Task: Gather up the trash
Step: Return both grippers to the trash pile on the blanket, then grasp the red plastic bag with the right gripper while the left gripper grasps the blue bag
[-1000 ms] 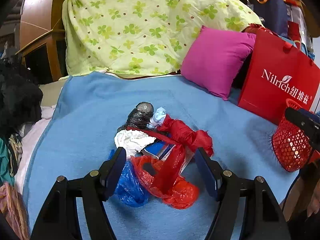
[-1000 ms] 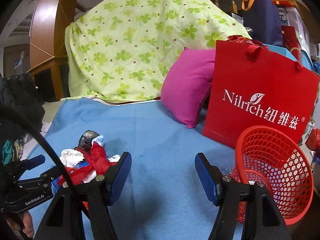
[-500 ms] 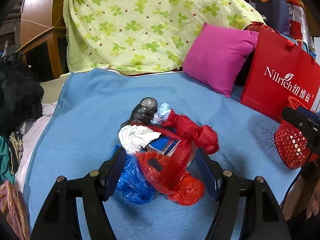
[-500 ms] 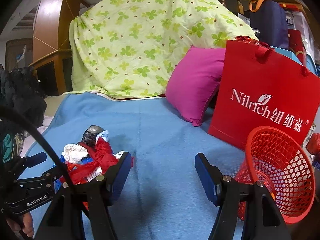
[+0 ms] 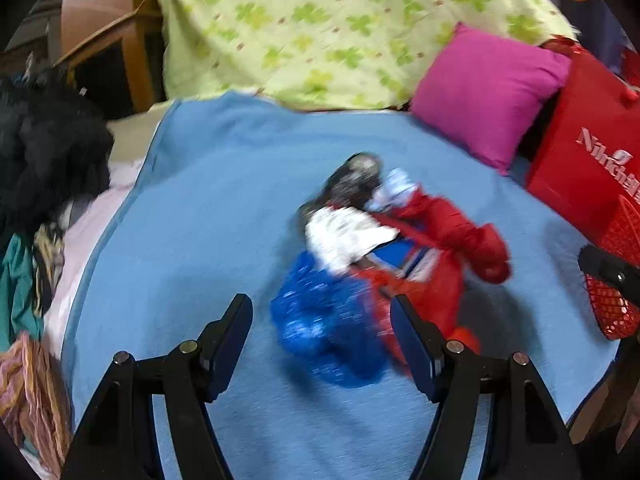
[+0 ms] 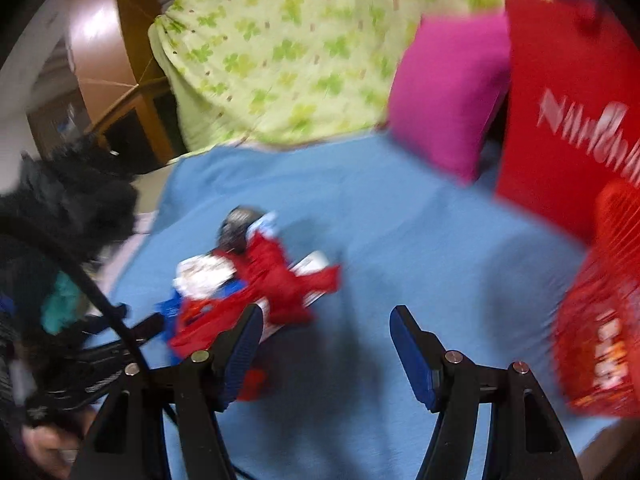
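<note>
A heap of trash lies on the blue blanket (image 5: 208, 208): a crumpled blue plastic bag (image 5: 324, 320), red plastic bags (image 5: 452, 232), a white crumpled wad (image 5: 344, 236) and a dark wrapped lump (image 5: 352, 176). My left gripper (image 5: 322, 316) hovers open just above the blue bag, fingers either side of it, not pressing. In the right wrist view my right gripper (image 6: 326, 332) stands open over bare blanket (image 6: 400, 220), with the red bags (image 6: 276, 276) by its left finger. A red mesh basket (image 6: 600, 320) stands at the right. Both views are blurred.
A pink cushion (image 5: 488, 92) and a red paper shopping bag (image 5: 588, 160) stand at the back right, a green clover-print cover (image 5: 320, 28) behind. Dark fluffy cloth (image 5: 44, 152) and clothes pile at the left edge. A hand (image 6: 44, 444) holds the left gripper's handle.
Both grippers have moved forward and down toward the trash heap. The left one has shifted left, so the blue bag now sits between its fingers. The right view has swung left, basket sliding to the edge.
</note>
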Demonstrator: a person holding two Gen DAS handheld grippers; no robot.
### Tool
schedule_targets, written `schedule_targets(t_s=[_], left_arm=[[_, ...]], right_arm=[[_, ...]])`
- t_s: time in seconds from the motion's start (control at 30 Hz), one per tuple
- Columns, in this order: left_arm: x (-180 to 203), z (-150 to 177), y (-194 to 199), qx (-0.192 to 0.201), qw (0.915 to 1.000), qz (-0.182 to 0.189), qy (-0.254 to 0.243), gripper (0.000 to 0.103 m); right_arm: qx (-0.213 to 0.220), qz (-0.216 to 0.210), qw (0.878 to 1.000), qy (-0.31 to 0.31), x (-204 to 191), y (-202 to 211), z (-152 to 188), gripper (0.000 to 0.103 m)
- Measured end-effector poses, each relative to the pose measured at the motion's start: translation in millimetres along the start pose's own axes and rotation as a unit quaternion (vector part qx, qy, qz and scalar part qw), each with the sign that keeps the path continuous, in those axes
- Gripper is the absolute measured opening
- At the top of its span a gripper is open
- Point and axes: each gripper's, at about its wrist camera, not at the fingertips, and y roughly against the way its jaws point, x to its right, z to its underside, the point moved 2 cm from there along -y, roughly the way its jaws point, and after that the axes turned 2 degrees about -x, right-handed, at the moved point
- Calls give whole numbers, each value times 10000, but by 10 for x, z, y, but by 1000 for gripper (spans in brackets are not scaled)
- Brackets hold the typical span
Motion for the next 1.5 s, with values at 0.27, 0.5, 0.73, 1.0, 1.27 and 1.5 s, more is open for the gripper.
schedule_targets(t_s=[0.27,0.5,0.73,1.0,1.27,1.5], left_arm=[[-453,-16,-58,-270,9973,-4,680,72],[-601,19,-62,-351,9945,184,970,72],[-648,9,-35,-338,9933,248,1074,72],[-631,20,-90,-417,9933,280,1038,72],[-356,47,-151,-469,9957,489,637,72],[-27,56,-243,-516,9961,679,241,72]], right_arm=[[-1116,-1344,9835,-471,-160,-497,198,70],[-1464,-1395,9792,-162,-474,-813,282,70],[-1700,-1142,9781,366,-711,-1083,391,70],[-1736,-1056,9777,529,-699,-1179,448,47],[-1357,-976,9857,197,-319,-850,347,47],[-1156,-814,9895,-290,92,-644,257,47]])
